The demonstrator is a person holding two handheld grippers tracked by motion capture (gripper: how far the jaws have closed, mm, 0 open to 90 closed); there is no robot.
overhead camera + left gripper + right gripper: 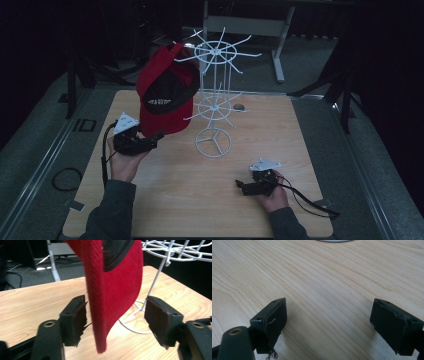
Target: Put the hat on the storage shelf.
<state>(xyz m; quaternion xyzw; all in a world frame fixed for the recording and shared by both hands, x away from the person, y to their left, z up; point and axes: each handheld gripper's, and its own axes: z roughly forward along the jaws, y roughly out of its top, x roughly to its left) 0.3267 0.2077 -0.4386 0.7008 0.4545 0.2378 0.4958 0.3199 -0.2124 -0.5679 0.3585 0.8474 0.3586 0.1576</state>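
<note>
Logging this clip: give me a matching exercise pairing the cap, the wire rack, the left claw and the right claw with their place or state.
Things:
1. red cap
2. white wire rack
3. left claw
4. right claw

States:
A. open, low over bare wood
B. stands upright mid-table
C. hangs on a top arm of the rack
D. open, jaws either side of the cap's brim

Pairs: 1-C, 2-B, 3-D, 4-A

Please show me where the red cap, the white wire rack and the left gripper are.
Red fabric cap (167, 112): high view, on its brim.
White wire display rack (213, 143): high view, on its round base.
Left gripper (116, 312): left gripper view, midway between its jaws.
</note>
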